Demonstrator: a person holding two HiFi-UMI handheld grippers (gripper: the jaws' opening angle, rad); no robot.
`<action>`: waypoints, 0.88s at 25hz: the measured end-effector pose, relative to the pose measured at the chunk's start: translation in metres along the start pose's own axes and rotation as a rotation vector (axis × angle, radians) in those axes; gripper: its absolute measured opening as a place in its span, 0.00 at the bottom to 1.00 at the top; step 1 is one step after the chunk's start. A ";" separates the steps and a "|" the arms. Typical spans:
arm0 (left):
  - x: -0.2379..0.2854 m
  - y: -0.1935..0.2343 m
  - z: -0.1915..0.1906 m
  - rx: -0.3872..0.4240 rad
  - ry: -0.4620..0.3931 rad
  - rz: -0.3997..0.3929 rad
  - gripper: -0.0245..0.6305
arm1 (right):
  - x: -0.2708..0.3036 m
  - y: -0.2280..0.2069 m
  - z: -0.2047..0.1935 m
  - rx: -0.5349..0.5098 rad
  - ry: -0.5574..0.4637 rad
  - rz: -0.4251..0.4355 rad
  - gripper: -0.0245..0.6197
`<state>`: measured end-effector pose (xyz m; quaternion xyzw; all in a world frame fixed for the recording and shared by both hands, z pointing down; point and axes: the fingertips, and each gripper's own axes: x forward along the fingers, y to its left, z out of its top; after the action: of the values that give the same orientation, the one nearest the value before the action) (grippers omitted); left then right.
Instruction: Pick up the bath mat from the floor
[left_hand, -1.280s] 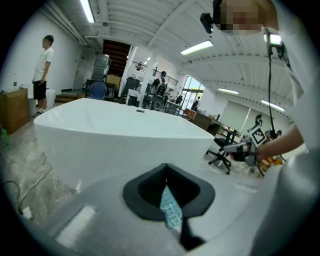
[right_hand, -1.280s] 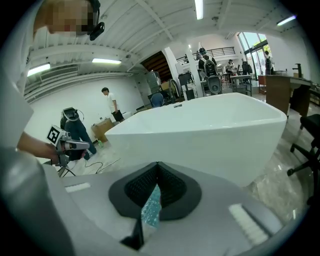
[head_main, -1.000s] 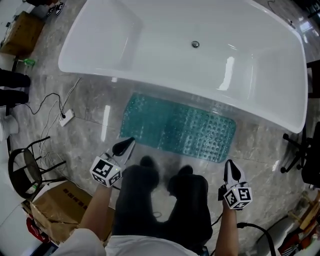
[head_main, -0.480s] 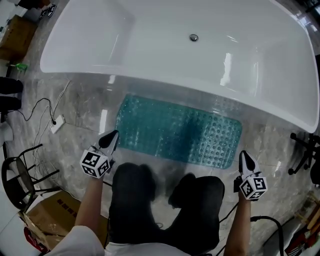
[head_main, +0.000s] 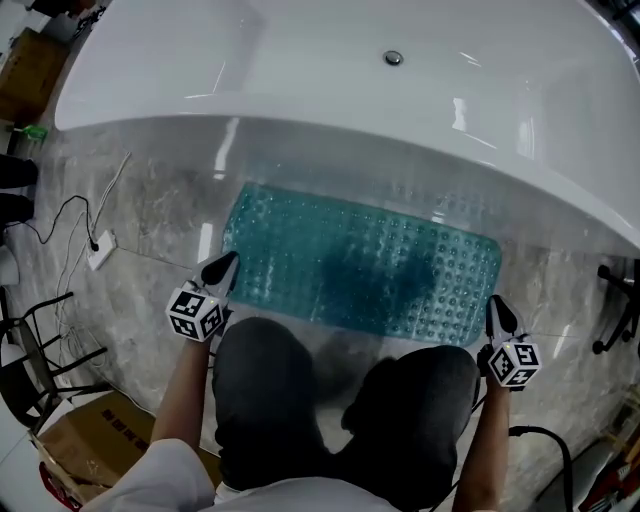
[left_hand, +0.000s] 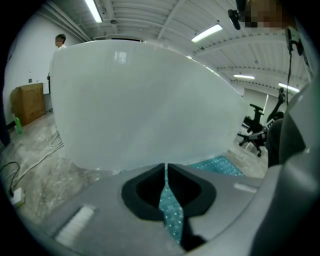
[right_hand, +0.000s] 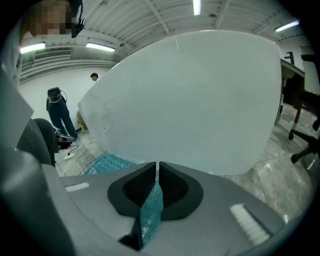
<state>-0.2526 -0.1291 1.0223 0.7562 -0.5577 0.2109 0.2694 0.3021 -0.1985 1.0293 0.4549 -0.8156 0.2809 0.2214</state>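
While bath mat (head_main: 360, 265) lies flat, fingers (head_main: 220, 268) flank its near corners.

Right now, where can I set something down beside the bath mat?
Bare floor lies left of the bath mat, up to the power strip, and right of it, up to the office chair. Crowded lower left around the cardboard box.

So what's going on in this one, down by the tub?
A person crouches over a teal bath mat that lies flat on the floor beside a white bathtub, with a gripper in each hand. The left claw is by the mat's near left corner, and the right claw is by its near right corner. Both claws are shut with nothing pinched, and the mat is not yet lifted.
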 end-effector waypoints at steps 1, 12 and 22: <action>0.004 0.000 -0.005 0.002 0.000 -0.003 0.07 | 0.003 -0.003 -0.007 0.006 0.003 0.000 0.08; 0.049 0.020 -0.070 0.052 0.090 -0.019 0.15 | 0.038 -0.026 -0.076 0.020 0.085 -0.006 0.17; 0.087 0.093 -0.146 0.078 0.274 0.089 0.35 | 0.066 -0.039 -0.137 0.014 0.173 -0.022 0.26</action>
<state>-0.3197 -0.1203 1.2040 0.7046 -0.5403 0.3453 0.3038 0.3182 -0.1658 1.1820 0.4393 -0.7864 0.3224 0.2909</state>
